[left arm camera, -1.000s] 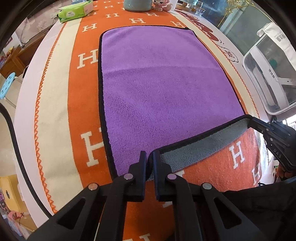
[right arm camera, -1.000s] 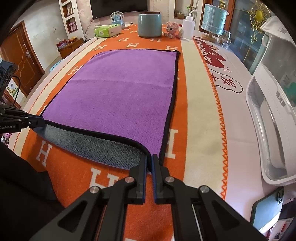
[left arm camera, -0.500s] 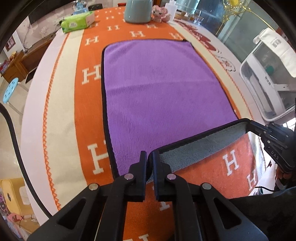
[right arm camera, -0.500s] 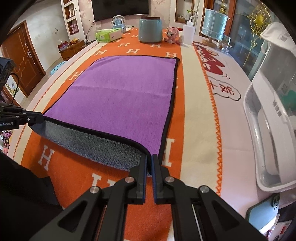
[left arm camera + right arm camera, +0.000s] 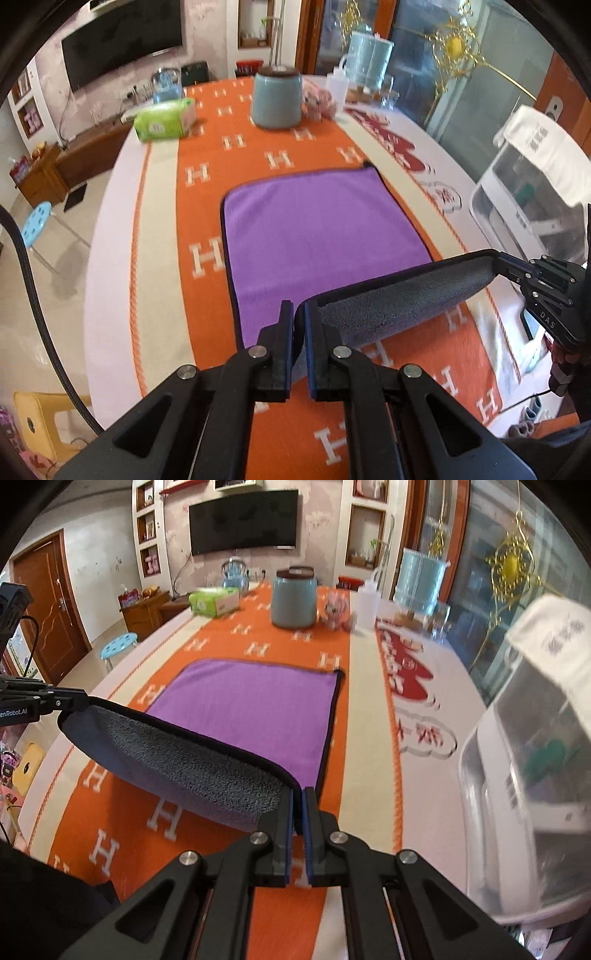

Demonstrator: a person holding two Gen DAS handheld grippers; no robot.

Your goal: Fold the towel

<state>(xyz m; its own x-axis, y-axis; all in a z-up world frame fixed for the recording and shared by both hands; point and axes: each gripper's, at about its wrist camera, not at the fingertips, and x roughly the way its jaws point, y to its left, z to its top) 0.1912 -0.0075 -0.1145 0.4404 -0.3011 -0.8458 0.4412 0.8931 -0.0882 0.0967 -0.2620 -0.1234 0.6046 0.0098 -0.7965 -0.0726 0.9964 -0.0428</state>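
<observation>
A purple towel (image 5: 314, 229) with a grey underside and black hem lies on the orange table cover; it also shows in the right wrist view (image 5: 251, 709). My left gripper (image 5: 298, 314) is shut on the towel's near left corner. My right gripper (image 5: 298, 797) is shut on the near right corner. Both hold the near edge raised well above the table, so the grey underside (image 5: 192, 764) hangs between them. The right gripper shows in the left wrist view (image 5: 543, 277), and the left gripper in the right wrist view (image 5: 40, 701).
At the table's far end stand a blue-grey jar (image 5: 275, 99), a green tissue box (image 5: 164, 120), a pink toy (image 5: 337, 607) and a white bottle (image 5: 367, 603). A white appliance (image 5: 528, 768) stands to the right. A blue stool (image 5: 37, 221) stands on the floor at left.
Both grippers have risen and tilted up with the towel's near edge. More grey underside shows, and less purple lies flat on the table.
</observation>
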